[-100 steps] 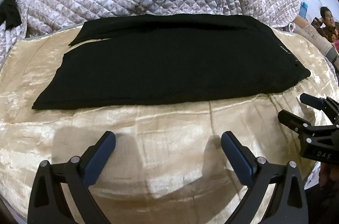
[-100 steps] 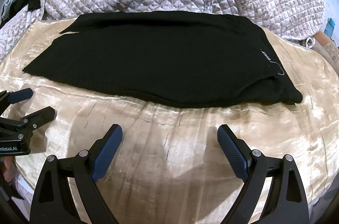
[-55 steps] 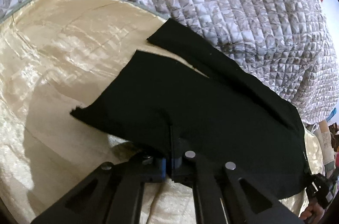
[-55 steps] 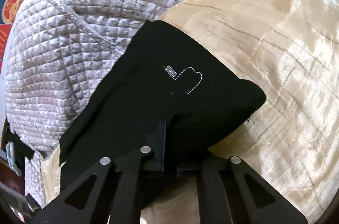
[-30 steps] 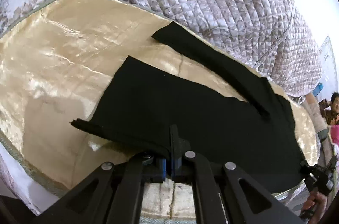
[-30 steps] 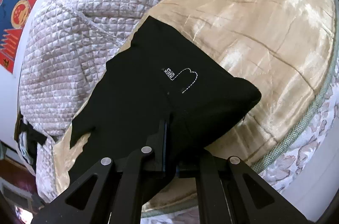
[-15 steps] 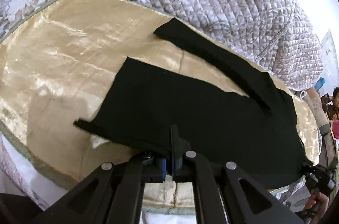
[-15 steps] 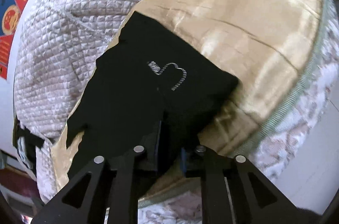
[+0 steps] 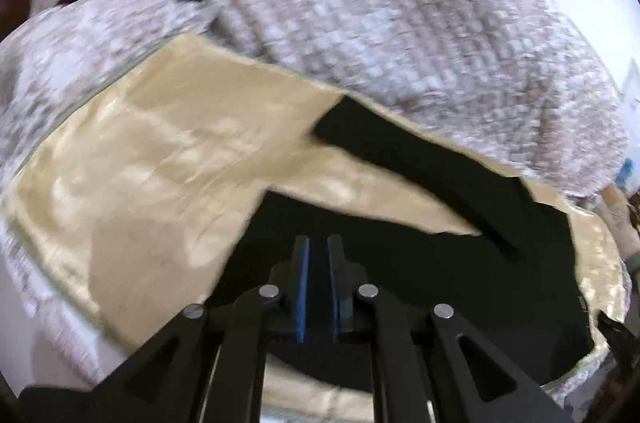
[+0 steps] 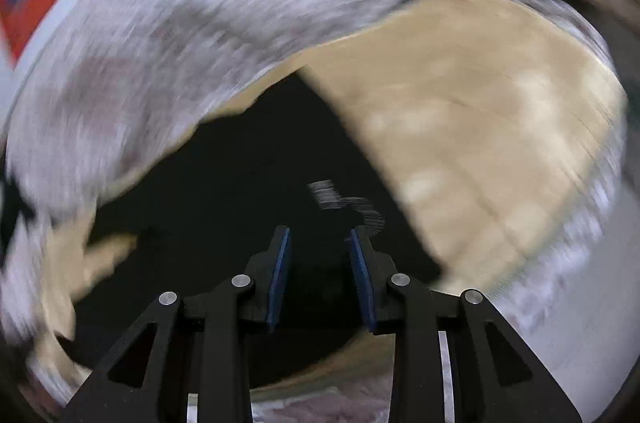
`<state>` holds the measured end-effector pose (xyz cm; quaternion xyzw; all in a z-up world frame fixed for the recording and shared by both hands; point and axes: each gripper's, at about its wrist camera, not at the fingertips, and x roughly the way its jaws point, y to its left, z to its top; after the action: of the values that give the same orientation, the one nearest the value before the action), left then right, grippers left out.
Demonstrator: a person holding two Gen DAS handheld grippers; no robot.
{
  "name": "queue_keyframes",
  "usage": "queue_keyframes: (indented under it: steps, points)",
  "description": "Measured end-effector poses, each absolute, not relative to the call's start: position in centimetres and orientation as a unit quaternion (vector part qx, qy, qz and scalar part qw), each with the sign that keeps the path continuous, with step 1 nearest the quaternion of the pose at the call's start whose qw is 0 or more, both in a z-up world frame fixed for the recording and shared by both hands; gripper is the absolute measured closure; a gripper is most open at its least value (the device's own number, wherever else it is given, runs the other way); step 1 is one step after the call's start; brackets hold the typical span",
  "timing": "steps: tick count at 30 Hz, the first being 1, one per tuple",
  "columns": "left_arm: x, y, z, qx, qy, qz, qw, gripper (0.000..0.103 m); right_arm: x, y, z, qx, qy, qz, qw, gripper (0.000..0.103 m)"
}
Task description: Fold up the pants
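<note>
Change since half a second ago: both grippers were clamped on the near edge of the black pants; the cloth has now dropped out of both and lies flat below them, and both views are blurred with motion.
Left gripper (image 9: pixel 318 255): jaws opening, a narrow slit between the blue pads, nothing pinched between them; the pants show through the gap.
Right gripper (image 10: pixel 318 243): jaws opening, clearly wider apart than the left one's, nothing gripped; black cloth lies below and between the fingers, whether it touches them I cannot tell.
Pants (image 9: pixel 420 271): spread on the tan satin cover (image 9: pixel 160 159), near edge close to the cover's near rim; in the left view one leg (image 9: pixel 400 155) runs along the far side, split off from the nearer part by a wedge of bare cover.
White stitched mark (image 10: pixel 348 207): on the pants just beyond the right gripper's fingertips, smeared by blur.
Quilted blanket (image 9: pixel 380 23): heaped along the far side, behind the pants.
</note>
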<state>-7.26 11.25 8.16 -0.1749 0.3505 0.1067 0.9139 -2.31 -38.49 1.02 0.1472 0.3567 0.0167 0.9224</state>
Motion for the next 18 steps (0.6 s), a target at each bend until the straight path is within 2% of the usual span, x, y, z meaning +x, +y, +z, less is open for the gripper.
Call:
queue_keyframes:
  steps: [2,9,14,18]
  points:
    - [-5.7,10.1,7.9,-0.159,0.356,0.083,0.917,0.089,-0.7,-37.3,0.4,0.131,0.374,0.040,0.917,0.072]
    - [0.3,8.4,4.6,-0.113,0.414,0.061,0.901,0.089,3.8,-36.6,-0.5,0.086,0.405,0.033,0.910,0.072]
    - [0.5,11.0,1.1,-0.138,0.443,0.103,0.880,0.089,4.9,-39.6,-1.6,0.097,0.409,-0.013,0.907,0.072]
    - [0.0,11.0,1.8,-0.126,0.427,0.110,0.889,0.088,4.5,-41.4,-0.8,0.104,0.392,-0.068,0.912,0.072]
